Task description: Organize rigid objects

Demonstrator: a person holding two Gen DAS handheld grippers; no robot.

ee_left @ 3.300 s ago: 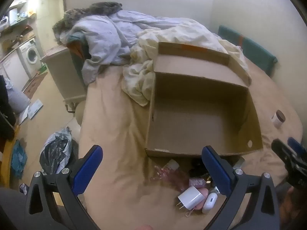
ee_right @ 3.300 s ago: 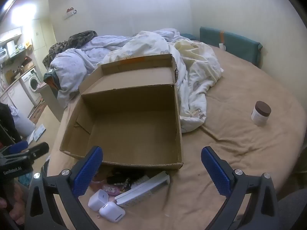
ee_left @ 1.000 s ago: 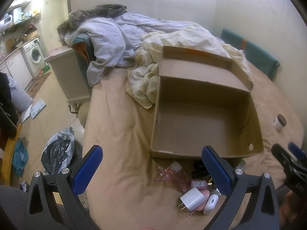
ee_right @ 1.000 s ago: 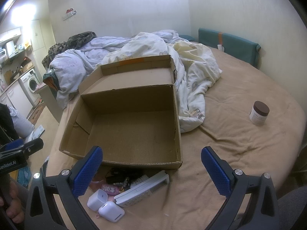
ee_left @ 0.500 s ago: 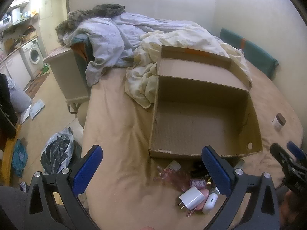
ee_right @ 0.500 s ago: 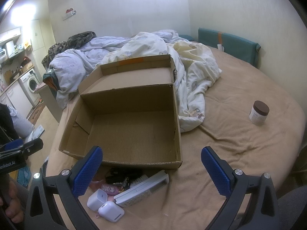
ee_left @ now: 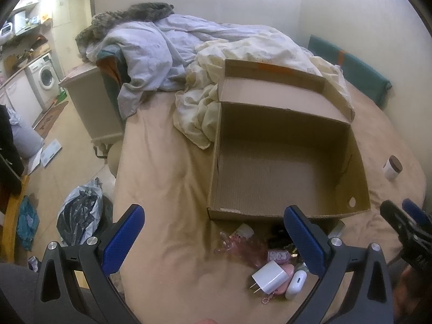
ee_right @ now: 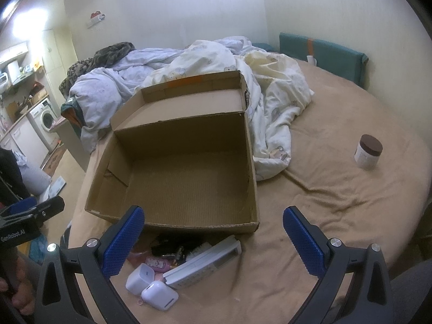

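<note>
An open, empty cardboard box (ee_left: 286, 181) (ee_right: 183, 186) lies on the tan bed. Just in front of its near wall sits a small heap: a white plug charger (ee_left: 270, 276) (ee_right: 139, 278), a white earbud case (ee_left: 295, 284) (ee_right: 159, 294), a white remote (ee_right: 202, 263), a pink bottle (ee_left: 240, 244) and dark small items (ee_right: 172, 245). My left gripper (ee_left: 213, 240) hovers open above the heap's left side. My right gripper (ee_right: 213, 240) hovers open over the remote. Both hold nothing.
A brown-lidded white jar (ee_right: 367, 155) (ee_left: 392, 167) stands alone on the bed to the right. Rumpled quilts (ee_right: 243, 81) lie behind the box. A teal cushion (ee_right: 321, 54) leans on the wall. A cabinet (ee_left: 91, 105) and a black bag (ee_left: 81, 210) are off the bed's left.
Both views have shifted only slightly; the grippers stay open and the objects have not moved.
</note>
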